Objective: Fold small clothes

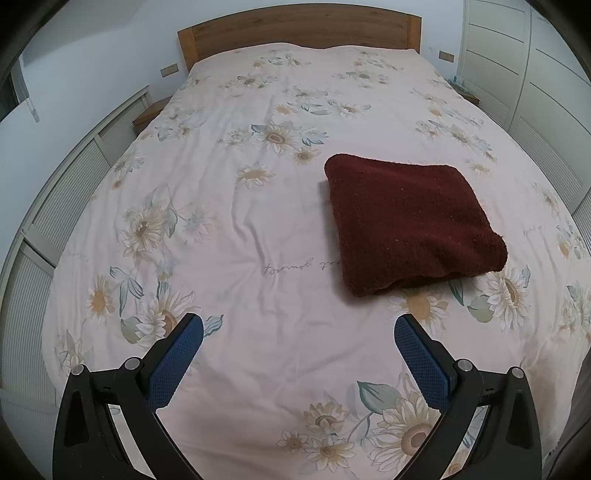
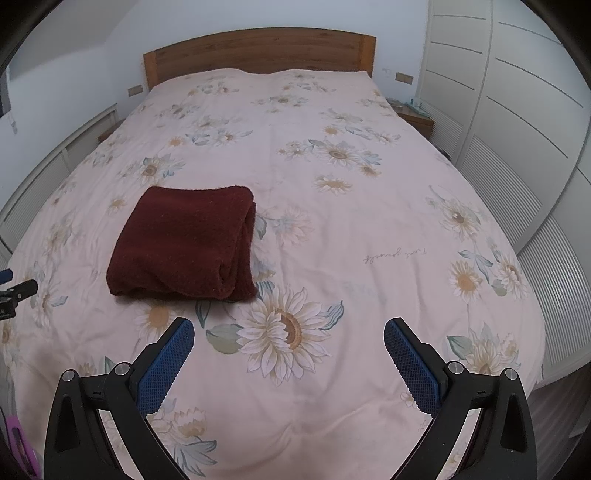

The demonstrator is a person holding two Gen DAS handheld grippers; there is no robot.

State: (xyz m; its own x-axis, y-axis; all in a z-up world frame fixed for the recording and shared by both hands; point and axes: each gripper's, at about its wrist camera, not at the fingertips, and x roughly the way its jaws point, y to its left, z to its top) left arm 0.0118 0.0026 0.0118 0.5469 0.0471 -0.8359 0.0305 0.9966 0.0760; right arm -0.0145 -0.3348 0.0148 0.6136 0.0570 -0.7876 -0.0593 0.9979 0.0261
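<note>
Maroon garment [image 1: 410, 221], thick and fuzzy, lies folded into a compact, roughly square bundle on the bed [image 1: 258, 240], resting flat on the pale floral bedspread [image 1: 236, 206]. In the left wrist view it sits toward the right side of the bed, about midway between the foot edge and the wooden headboard [image 1: 299, 35], with its folded layers opening toward the foot edge. In the right wrist view the same bundle [image 2: 184, 243] sits toward the left side of the bed, and its stacked, rolled folds show along its right edge.

The left gripper [image 1: 299, 325] hovers above the bedspread near the foot edge, released, its two blue-padded fingers [image 1: 177, 362] spread wide with nothing between them. It is apart from the garment, which lies just beyond and to the right of its right finger. The right gripper [image 2: 288, 325] is likewise released, its blue pads [image 2: 413, 365] wide apart over a large printed sunflower [image 2: 288, 332] and holding nothing; the garment lies just beyond its left finger, not touching it.

At the far left edge of the right wrist view, a dark tip and a bit of blue show over the side of the bed. White louvred panels [image 2: 554, 295] and wardrobe doors [image 2: 517, 92] run along the right side of the bed, and a small wooden nightstand [image 2: 417, 120] stands near the headboard corner
</note>
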